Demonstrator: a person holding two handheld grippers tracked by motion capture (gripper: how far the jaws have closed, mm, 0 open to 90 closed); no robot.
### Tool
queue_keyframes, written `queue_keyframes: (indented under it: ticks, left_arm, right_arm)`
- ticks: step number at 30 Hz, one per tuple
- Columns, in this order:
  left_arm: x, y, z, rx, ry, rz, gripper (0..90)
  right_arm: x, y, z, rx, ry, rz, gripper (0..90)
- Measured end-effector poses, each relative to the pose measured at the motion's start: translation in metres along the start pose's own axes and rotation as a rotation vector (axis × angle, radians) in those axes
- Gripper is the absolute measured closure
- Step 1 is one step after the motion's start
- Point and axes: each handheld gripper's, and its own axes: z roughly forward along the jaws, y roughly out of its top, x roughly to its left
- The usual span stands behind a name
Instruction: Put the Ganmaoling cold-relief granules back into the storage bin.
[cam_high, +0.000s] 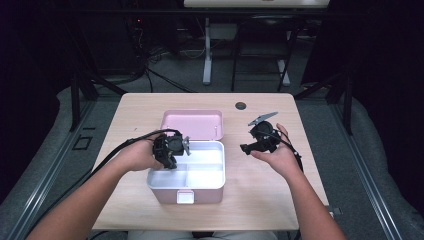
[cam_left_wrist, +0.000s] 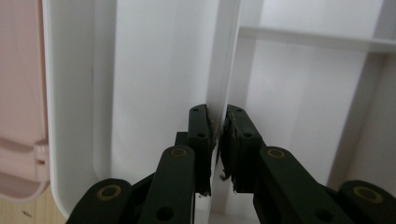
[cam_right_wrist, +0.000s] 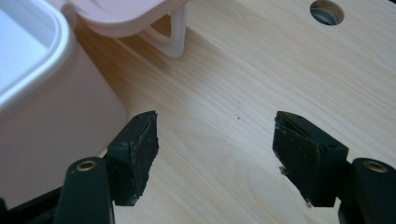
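We are looking first at the left gripper (cam_high: 172, 148), left of centre in the high view, reaching down into the pink lunch box (cam_high: 186, 172), which is sitting open just below the middle of the table (cam_high: 135, 107) with its lid (cam_high: 192, 125) lying flat behind it. In the left gripper view the jaws are straddling the white divider wall (cam_left_wrist: 219, 70), nearly pressed together, though we cannot tell whether the pads (cam_left_wrist: 201, 140) are actually pinching it. If they are dragging on that wall as we are lifting, we are risking tipping or sliding the light box. Further right, the right gripper (cam_high: 257, 142) is hovering above bare wood with its jaws spread wide, holding nothing, so nothing is bracing the box.
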Motion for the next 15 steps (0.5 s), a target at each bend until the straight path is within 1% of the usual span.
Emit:
queue_keyframes:
  ticks: [1,2,3,4,6,8,9,12,13,14,15]
  left_arm:
    - [0.000,-0.003,0.000,-0.001,0.004,-0.006,80.8]
    - [0.000,-0.007,0.000,-0.001,0.003,-0.020,80.4]
    - [0.001,-0.011,0.000,-0.003,0.001,-0.025,80.1]
    - [0.001,-0.014,0.000,-0.016,-0.002,-0.037,80.3]
    - [0.002,-0.019,0.000,-0.010,-0.005,-0.044,81.2]
    - [0.002,-0.020,-0.001,0.003,0.000,-0.042,81.8]
    - [0.001,-0.021,0.000,-0.001,-0.002,-0.041,82.6]
    - [0.001,-0.022,-0.001,0.000,-0.005,-0.037,84.4]
    - [0.001,-0.022,-0.001,-0.009,-0.004,-0.037,84.5]
    - [0.000,-0.022,-0.001,-0.006,-0.002,-0.033,84.7]
    - [0.000,-0.022,-0.001,-0.004,-0.001,-0.030,84.8]
  right_arm:
    - [0.000,0.002,0.000,-0.001,-0.003,0.006,31.3]
    - [0.000,0.004,0.000,0.002,0.003,0.012,33.9]
    - [0.000,0.006,0.000,-0.001,0.017,0.019,35.0]
    - [0.000,0.008,0.001,-0.003,0.025,0.034,35.6]
    - [-0.001,0.012,0.004,0.000,0.022,0.048,35.6]
    - [-0.002,0.017,0.008,0.009,0.012,0.056,36.1]
    - [-0.002,0.019,0.010,0.008,0.010,0.060,36.6]
    - [-0.003,0.025,0.016,0.008,0.013,0.091,36.8]
    - [-0.003,0.026,0.017,0.010,0.014,0.101,38.6]
    - [-0.003,0.029,0.019,0.007,0.032,0.108,40.2]
    - [-0.003,0.032,0.021,0.010,0.038,0.111,40.2]
